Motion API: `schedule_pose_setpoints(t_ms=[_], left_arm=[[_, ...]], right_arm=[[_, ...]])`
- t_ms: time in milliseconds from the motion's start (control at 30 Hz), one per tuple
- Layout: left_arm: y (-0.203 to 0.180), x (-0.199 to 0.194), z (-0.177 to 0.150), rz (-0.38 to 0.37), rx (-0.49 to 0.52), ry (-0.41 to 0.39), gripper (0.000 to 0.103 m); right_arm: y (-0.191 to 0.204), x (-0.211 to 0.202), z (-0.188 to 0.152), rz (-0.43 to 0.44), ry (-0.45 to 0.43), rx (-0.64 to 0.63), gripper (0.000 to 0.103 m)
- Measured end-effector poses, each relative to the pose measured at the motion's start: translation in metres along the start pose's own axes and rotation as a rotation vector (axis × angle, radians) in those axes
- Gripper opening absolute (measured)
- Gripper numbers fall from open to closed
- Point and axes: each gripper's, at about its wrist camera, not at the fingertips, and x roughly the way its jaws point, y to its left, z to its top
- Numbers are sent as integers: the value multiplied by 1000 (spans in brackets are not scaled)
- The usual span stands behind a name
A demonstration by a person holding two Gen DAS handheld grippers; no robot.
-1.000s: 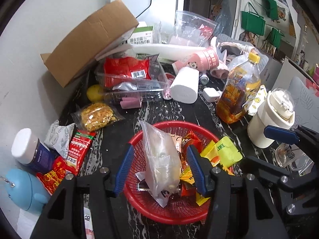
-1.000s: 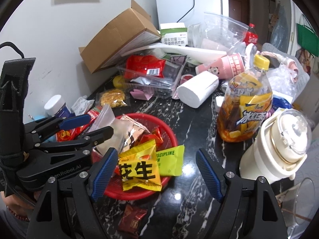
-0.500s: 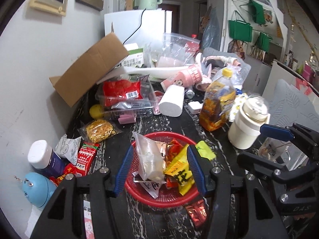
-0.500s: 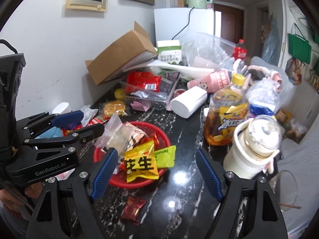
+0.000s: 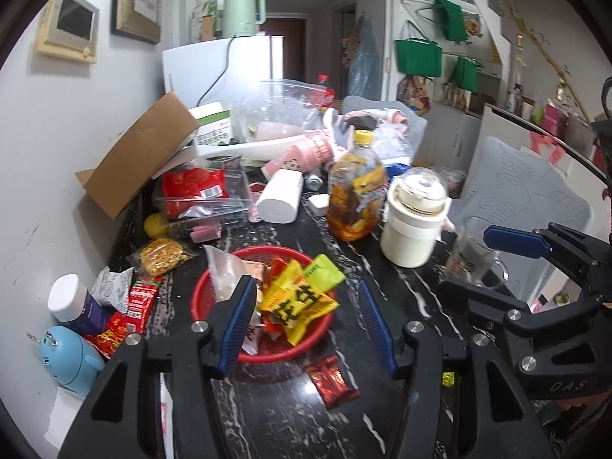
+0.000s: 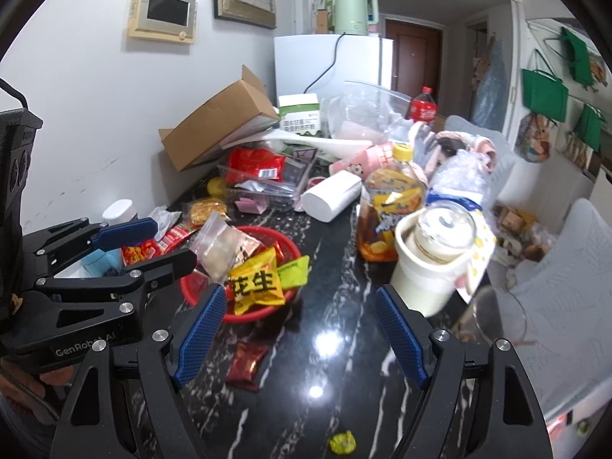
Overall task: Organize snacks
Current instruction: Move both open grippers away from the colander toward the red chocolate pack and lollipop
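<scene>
Both grippers, left (image 5: 306, 317) and right (image 6: 298, 329), tilt downward, jaws apart, empty.

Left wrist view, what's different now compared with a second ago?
Both grippers have pulled back and up from the round red plastic basket, so more of the black marble table and room shows. The left gripper and right gripper remain open and empty. The basket's snacks, including the yellow peanut packet, and the dark red wrapped snack on the table lie unchanged.
</scene>
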Motion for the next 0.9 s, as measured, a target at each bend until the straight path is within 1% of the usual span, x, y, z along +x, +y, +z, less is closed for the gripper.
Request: schedule_pose_setpoints(t_ms=[167, 433, 633, 767, 900], left_arm=[[-16, -4, -8, -45, 15, 10, 54], [-41, 2, -29, -109, 44, 57, 54], [-54, 14, -45, -131, 56, 114, 54], [-55, 22, -56, -144, 41, 136, 54], [-56, 32, -71, -151, 25, 175, 54]], right_arm=[[-6, -15, -18, -23, 0, 30, 81], [-15, -31, -47, -54, 7, 74, 81], [-23, -32, -72, -75, 29, 111, 81], [-29, -27, -88, -73, 57, 140, 81], [-37, -18, -105, -66, 97, 178, 81]])
